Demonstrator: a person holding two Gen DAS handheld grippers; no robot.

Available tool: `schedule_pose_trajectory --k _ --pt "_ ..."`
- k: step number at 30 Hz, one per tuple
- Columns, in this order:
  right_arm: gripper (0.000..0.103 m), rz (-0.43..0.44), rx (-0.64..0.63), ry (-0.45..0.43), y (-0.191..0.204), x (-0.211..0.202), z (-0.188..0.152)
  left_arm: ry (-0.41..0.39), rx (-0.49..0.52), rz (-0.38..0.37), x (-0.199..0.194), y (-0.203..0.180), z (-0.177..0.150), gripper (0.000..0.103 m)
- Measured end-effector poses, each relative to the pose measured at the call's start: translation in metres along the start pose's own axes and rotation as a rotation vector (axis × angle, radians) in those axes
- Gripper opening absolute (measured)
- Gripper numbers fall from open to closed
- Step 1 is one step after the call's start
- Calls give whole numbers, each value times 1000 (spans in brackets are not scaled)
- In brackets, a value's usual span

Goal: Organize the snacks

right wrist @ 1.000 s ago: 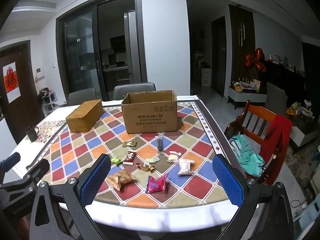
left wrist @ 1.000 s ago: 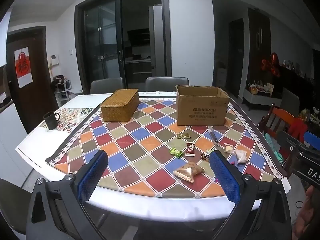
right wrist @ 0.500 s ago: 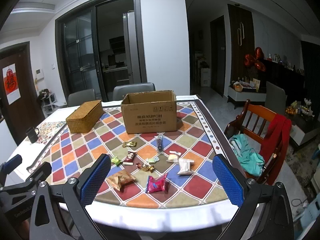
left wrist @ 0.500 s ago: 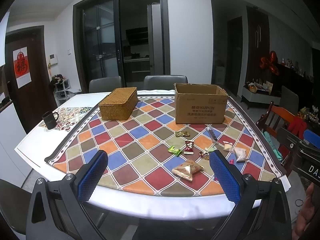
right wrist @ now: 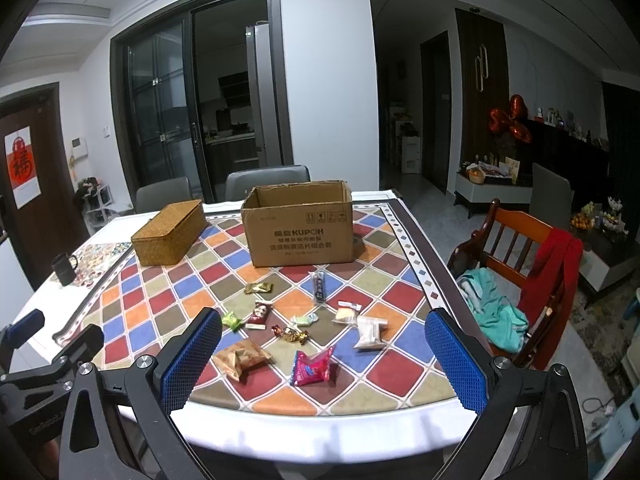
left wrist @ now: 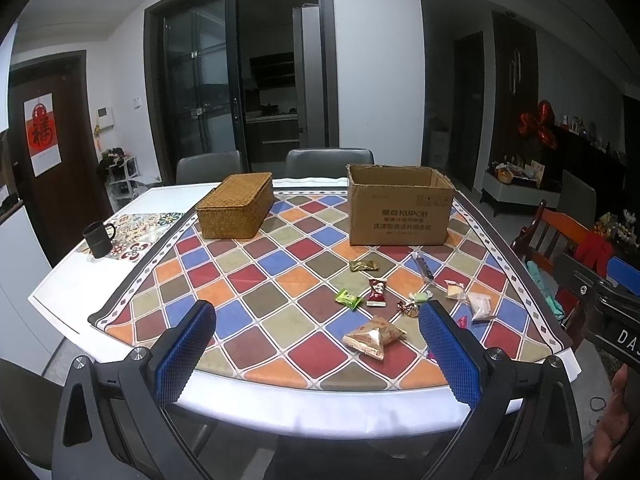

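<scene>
Several wrapped snacks lie loose on the checkered table mat: a tan triangular pack (left wrist: 374, 338) (right wrist: 241, 357), a pink pack (right wrist: 313, 366), a red-and-white candy (left wrist: 376, 293) (right wrist: 259, 315), a green candy (left wrist: 349, 298), a gold candy (right wrist: 259, 288), a white pack (right wrist: 370, 332) and a dark stick pack (right wrist: 319, 287). An open cardboard box (left wrist: 400, 205) (right wrist: 299, 223) stands behind them. My left gripper (left wrist: 318, 354) and right gripper (right wrist: 322, 364) are open and empty, held before the table's near edge.
A lidded woven basket (left wrist: 236, 210) (right wrist: 169, 232) stands at the back left. A black mug (left wrist: 97, 238) sits on a patterned placemat at the far left. A wooden chair (right wrist: 524, 276) with clothes stands right of the table. Grey chairs stand behind the table.
Both grippers have drifted slightly; the view has shifted a little. Nothing was taken hold of and the snacks have not moved.
</scene>
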State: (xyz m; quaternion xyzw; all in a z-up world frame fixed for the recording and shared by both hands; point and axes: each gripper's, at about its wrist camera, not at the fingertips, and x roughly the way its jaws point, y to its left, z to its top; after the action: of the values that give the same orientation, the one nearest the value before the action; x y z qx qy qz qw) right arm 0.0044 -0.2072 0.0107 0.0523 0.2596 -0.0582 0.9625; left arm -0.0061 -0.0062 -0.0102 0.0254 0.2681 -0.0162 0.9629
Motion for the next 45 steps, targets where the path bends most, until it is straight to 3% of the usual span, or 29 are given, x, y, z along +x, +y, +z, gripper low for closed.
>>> schedule_pose_trajectory --k 45 --pt "103 -1 6 12 -8 5 -6 36 13 -19 12 -10 -3 103"
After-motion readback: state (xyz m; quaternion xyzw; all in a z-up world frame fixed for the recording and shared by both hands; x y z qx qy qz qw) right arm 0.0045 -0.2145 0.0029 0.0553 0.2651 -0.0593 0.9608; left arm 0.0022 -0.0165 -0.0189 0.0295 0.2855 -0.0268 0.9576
